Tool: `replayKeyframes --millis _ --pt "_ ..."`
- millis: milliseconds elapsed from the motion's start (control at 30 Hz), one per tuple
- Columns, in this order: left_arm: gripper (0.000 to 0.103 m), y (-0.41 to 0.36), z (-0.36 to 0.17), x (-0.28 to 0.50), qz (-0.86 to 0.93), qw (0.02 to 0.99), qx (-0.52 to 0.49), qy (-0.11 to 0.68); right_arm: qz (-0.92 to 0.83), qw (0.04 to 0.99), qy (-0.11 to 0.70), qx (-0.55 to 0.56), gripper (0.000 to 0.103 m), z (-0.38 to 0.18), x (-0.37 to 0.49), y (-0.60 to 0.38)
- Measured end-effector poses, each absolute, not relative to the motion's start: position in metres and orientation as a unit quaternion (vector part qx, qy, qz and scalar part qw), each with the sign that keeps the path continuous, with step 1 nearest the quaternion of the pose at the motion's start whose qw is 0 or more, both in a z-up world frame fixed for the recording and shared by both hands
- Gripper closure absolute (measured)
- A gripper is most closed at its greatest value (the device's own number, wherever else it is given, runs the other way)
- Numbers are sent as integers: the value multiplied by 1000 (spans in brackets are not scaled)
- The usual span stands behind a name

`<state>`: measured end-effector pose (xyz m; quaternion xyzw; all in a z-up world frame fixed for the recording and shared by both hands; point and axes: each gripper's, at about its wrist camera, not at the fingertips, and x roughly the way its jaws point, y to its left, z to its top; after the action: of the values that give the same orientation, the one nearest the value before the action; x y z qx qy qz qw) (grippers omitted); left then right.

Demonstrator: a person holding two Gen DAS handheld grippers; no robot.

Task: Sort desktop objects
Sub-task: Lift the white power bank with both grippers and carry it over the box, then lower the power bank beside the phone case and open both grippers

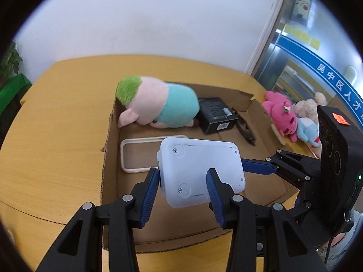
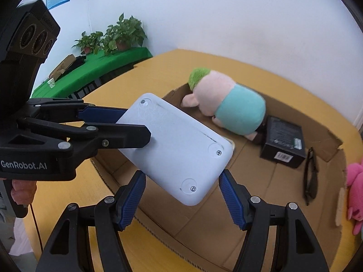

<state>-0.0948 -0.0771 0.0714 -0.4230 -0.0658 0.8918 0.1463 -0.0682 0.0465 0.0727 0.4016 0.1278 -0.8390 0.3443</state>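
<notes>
Holding a white rounded-rectangle plastic case [image 1: 199,172] above the flat open cardboard box [image 1: 261,195] on the yellow wooden desk [image 1: 56,136].
Left gripper [image 1: 182,189] clamps the case's short end; right gripper [image 2: 182,198] is spread wide, pads beside the case, contact unclear. In the box: pink plush pig with green hair and teal shirt [image 1: 158,106], black rectangular carton [image 1: 215,114], black glasses [image 2: 310,174], cream phone bumper frame [image 1: 140,153].

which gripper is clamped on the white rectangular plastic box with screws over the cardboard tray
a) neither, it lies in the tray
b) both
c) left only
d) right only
c) In the right wrist view the left gripper pinches the white rectangular plastic box by its edge above the cardboard tray, while the right gripper is spread open beneath it, its blue pads apart from the box.
</notes>
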Motion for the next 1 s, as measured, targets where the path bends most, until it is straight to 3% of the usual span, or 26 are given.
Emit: replayKeyframes --millis 367,600,767,933,1000 --pt "61 -86 24 -122 855 100 -507 -40 -770 360 97 518 37 3 -114 14" --pt "66 -78 8 -127 838 77 -540 -6 -746 351 92 558 38 -7 -120 12" --pt "64 -90 14 -122 843 64 -534 -26 -744 349 91 562 37 -10 -116 11" --pt "63 -95 44 -98 880 70 -468 -38 -796 316 67 512 23 14 -108 50" --pt "50 -91 61 -78 905 67 -419 -31 -834 295 65 462 14 31 -96 75"
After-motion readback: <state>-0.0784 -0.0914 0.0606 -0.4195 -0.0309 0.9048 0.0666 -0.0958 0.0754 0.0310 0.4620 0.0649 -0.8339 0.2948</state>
